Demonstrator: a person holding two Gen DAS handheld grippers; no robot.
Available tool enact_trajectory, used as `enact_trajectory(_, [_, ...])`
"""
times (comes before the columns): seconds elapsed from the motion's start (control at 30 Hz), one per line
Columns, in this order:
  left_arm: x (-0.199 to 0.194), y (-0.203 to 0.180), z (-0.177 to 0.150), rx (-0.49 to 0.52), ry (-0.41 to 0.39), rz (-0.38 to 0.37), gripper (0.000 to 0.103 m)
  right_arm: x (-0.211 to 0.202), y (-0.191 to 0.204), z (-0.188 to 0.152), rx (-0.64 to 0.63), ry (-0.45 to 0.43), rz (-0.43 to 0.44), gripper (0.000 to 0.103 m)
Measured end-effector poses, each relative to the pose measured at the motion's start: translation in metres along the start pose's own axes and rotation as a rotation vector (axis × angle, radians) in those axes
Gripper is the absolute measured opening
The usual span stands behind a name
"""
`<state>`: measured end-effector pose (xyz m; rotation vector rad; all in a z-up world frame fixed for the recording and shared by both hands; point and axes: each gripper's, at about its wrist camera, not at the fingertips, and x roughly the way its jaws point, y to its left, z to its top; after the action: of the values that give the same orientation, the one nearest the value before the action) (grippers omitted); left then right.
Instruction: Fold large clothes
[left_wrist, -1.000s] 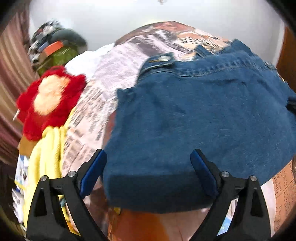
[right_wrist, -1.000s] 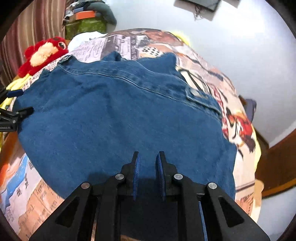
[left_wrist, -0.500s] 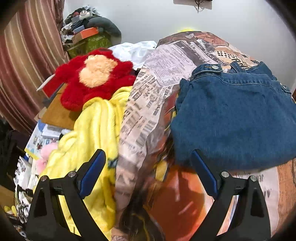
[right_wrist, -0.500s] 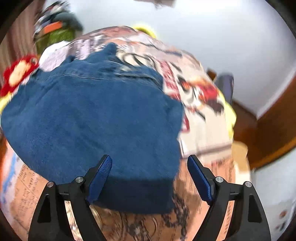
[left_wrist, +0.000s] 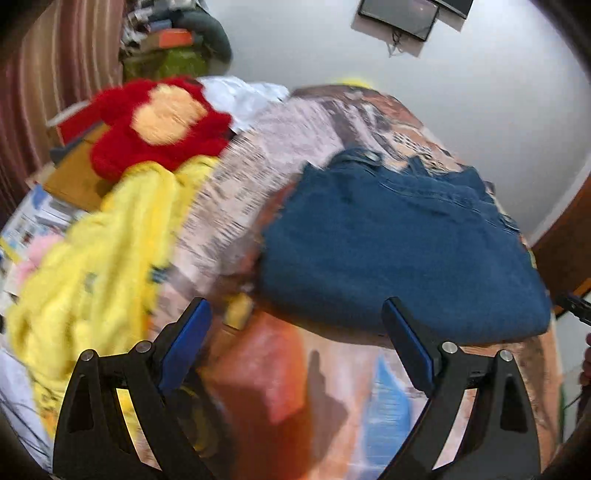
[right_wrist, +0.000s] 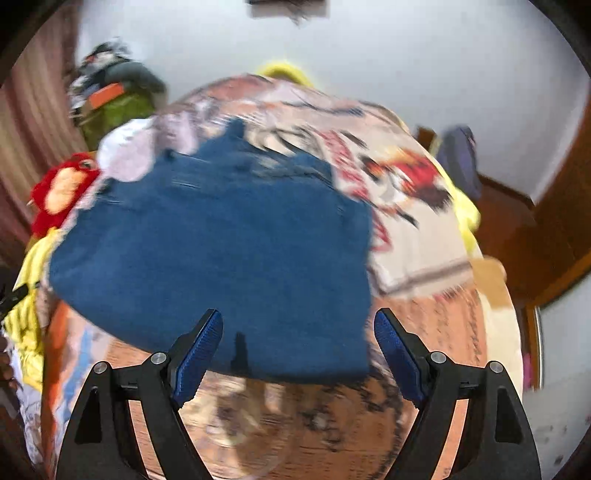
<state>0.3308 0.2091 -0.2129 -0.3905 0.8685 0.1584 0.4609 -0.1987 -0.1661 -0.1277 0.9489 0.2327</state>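
- On the far left of the left wrist view, a striped curtain (left_wrist: 33, 110) hangs; beside it sits a red plush toy (left_wrist: 159, 125) with a pale orange patch, and below that a rumpled yellow blanket (left_wrist: 96, 266).
- Centre of that view: a printed bedspread (left_wrist: 258, 184) with newspaper-style text and orange and blue panels covers the bed.
- Right of centre, the folded denim garment (left_wrist: 399, 251) lies flat on the bedspread, its waistband and metal button at the far edge.
- Left gripper (left_wrist: 295, 343): jaws spread wide, nothing between the blue pads (left_wrist: 184, 339). It sits over bare bedspread, just short of the denim's near edge and not touching it.
- A dark wall-mounted screen (left_wrist: 406, 14) shows at top right on the white wall.
- Right wrist view, left to right: the plush toy (right_wrist: 62, 192) at the left edge, then the denim garment (right_wrist: 221, 251) filling the middle, then the bedspread's cartoon print (right_wrist: 406, 192), then wooden trim (right_wrist: 554, 236) at the right.
- Right gripper (right_wrist: 299, 343): jaws stand wide and hold nothing. The denim's near right corner appears between the fingers, but the pads (right_wrist: 199, 347) are clear of it.
- Both views are motion-blurred.
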Motion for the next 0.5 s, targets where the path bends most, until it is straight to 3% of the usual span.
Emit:
enact_trajectory(0.13, [0.030, -0.006, -0.006, -0.039, 0.090, -0.052, 0.094, -0.004, 0.038, 0.014, -0.069, -0.027, 0.100, 0.090])
enact_trajectory(0.27, [0.054, -0.004, -0.012, -0.145, 0.160, -0.214, 0.094, 0.013, 0.061, 0.013, -0.068, 0.012, 0.203, 0.091])
enact_trajectory(0.43, [0.082, 0.000, -0.008, -0.279, 0.219, -0.371, 0.094, 0.059, 0.074, 0.000, -0.084, 0.115, 0.191, 0.091])
enact_trajectory(0.5, [0.097, 0.000, -0.006, -0.325, 0.252, -0.441, 0.094, 0.063, 0.075, -0.003, -0.097, 0.092, 0.181, 0.092])
